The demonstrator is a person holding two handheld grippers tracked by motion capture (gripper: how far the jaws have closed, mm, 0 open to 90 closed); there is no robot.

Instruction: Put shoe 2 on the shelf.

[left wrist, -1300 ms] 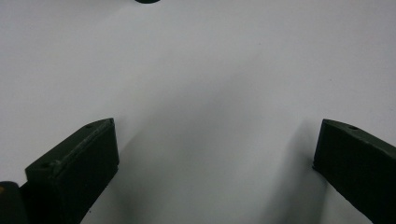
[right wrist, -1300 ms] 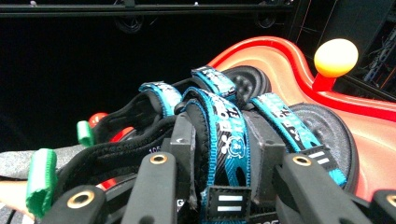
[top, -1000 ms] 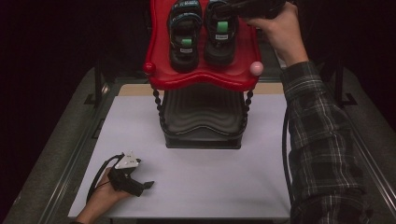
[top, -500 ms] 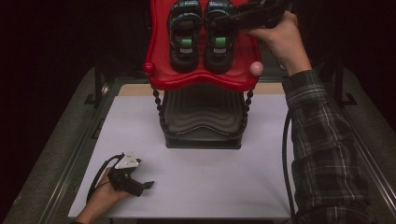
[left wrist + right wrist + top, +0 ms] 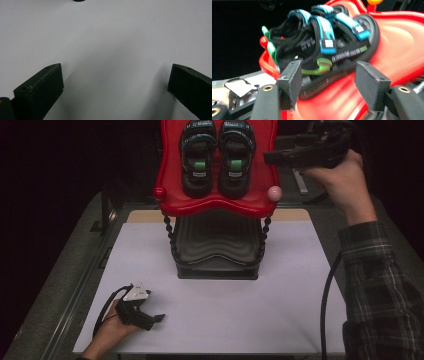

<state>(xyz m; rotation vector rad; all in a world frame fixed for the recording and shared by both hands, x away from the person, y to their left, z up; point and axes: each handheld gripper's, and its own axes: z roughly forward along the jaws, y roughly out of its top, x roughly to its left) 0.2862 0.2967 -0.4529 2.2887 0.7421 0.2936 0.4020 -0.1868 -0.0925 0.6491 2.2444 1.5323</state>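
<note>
The right gripper's (image 5: 327, 82) fingers are standing apart, holding nothing, near the black sandals (image 5: 218, 155) sitting on the red tray (image 5: 172, 195) at the top middle. They are looking light and bendy; gripping a thick sole edge seems best. The left gripper's (image 5: 155, 319) fingers are resting apart on the tabletop (image 5: 280, 320), lower left.

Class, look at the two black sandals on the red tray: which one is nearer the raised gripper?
The sandal on the right in the high view, beside the pink knob; the right gripper is level with its side, jaws open.
</note>
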